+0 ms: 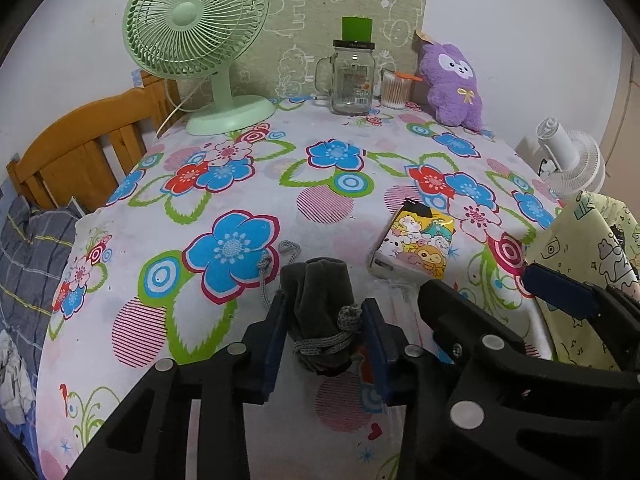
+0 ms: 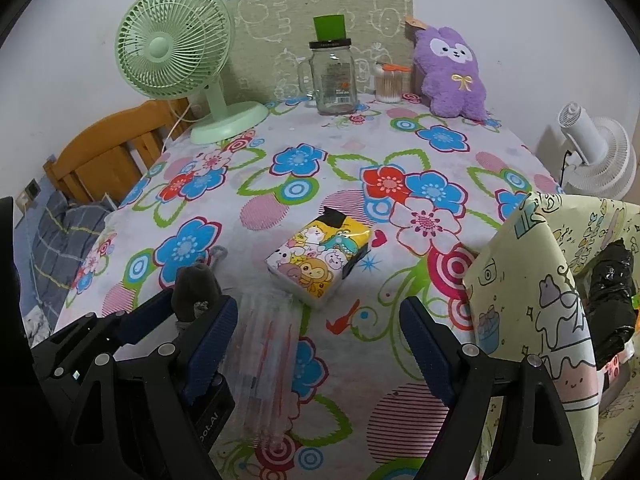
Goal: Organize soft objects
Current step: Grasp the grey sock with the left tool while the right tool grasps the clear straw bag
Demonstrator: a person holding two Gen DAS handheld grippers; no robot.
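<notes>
While the left gripper (image 1: 324, 330) pinches the grey pouch (image 1: 320, 304), the right gripper (image 2: 320, 344) gapes

Surface: table (image 2: 280, 216) under a white cloth printed with blue, red and pink flowers
Far left: green desk fan (image 2: 176, 60), its round base on the cloth
Far middle: glass handled jar (image 2: 332, 78) with a black lid, upright
Beside the jar: clear tub of cotton swabs (image 2: 389, 87)
Far right: purple plush toy (image 2: 452, 76), sitting against the wall
Centre: tissue pack (image 2: 318, 266) with cartoon animals, lying flat
Near edge: clear plastic sleeve (image 2: 266, 364), lying flat
</notes>
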